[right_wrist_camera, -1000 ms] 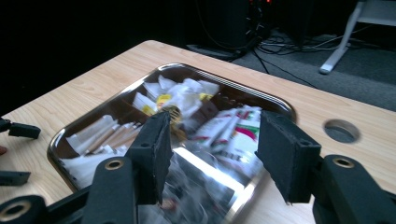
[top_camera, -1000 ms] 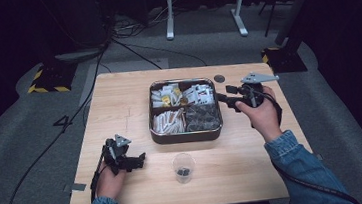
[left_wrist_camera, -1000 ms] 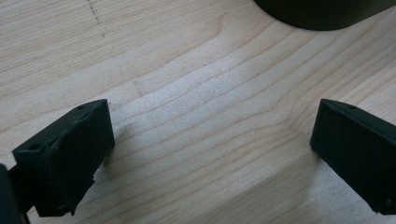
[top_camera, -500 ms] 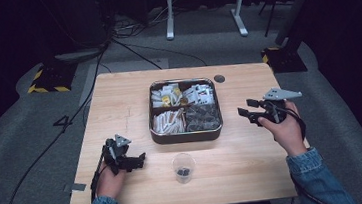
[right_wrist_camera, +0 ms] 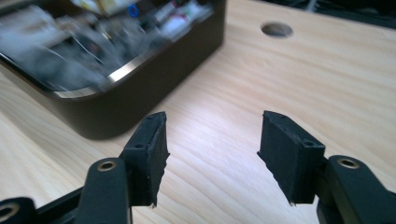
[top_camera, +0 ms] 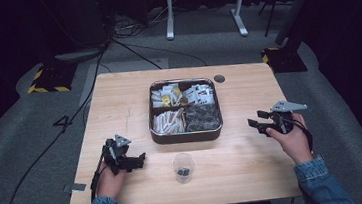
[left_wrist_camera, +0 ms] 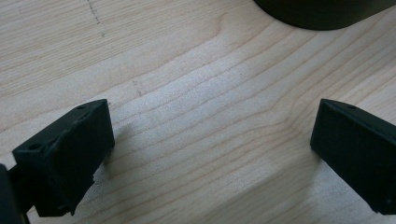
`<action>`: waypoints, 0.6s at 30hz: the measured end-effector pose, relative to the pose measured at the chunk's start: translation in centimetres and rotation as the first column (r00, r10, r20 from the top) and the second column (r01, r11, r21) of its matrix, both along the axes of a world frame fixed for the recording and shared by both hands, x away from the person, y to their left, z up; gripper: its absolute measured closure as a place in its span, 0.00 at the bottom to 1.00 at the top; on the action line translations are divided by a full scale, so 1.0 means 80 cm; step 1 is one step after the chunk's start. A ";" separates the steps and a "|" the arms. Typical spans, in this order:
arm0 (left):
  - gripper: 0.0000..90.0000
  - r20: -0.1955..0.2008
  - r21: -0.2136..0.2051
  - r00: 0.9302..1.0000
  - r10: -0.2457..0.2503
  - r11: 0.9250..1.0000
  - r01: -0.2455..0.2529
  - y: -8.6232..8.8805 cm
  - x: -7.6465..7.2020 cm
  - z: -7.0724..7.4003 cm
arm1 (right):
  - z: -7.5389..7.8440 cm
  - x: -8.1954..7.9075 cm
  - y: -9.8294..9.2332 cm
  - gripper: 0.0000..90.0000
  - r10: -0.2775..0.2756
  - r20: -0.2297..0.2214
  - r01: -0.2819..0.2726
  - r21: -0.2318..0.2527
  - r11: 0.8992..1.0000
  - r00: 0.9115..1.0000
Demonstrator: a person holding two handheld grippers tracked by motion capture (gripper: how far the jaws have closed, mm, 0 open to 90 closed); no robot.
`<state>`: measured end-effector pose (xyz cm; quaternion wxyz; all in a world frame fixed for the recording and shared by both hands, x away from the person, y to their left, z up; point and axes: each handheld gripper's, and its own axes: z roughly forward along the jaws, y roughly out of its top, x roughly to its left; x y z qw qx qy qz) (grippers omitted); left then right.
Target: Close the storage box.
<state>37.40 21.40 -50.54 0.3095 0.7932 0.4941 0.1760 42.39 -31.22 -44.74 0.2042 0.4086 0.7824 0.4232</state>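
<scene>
A person seated at a wooden table (top_camera: 119, 103) holds a two-jaw gripper in each hand, both low over the bare wood on either side of a dark, metal-rimmed tray (top_camera: 187, 134). The right gripper (top_camera: 254, 123) sits just off the tray's right side, its jaws pointing toward the tray wall; the right gripper view shows them parted with nothing between them, and they have just been opening wider. The left gripper (top_camera: 142, 158) rests near the table's front left, jaws spread wide over empty wood grain in the left gripper view, gripping nothing. Its tips point toward a small clear plastic cup (top_camera: 183, 167) that stands upright just beside them, in front of the tray, with something small and dark at its bottom, too tiny to identify. The tray is split into four compartments holding what appear to be paper-wrapped packets and sachets, blurred in the right gripper view. A round hole (top_camera: 219, 78) in the tabletop lies beyond the tray's far right corner.
</scene>
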 end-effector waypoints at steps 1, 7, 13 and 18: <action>0.00 0.000 0.000 1.000 0.000 1.000 0.000 0.000 0.000 0.000 | -0.006 0.000 -0.002 0.47 -0.001 -0.004 0.001 -0.014 1.000 1.000; 0.00 0.000 0.000 1.000 0.000 1.000 0.000 0.000 0.000 0.000 | -0.042 -0.004 -0.014 0.45 -0.022 -0.051 0.021 -0.019 1.000 0.998; 0.00 0.000 0.001 1.000 0.000 1.000 0.000 0.000 0.000 0.000 | -0.060 -0.008 -0.024 0.43 -0.038 -0.068 0.036 -0.023 0.999 0.997; 0.00 0.002 0.002 1.000 -0.001 1.000 0.001 0.000 0.001 0.000 | -0.067 -0.011 -0.030 0.41 -0.049 -0.093 0.047 -0.027 0.999 0.994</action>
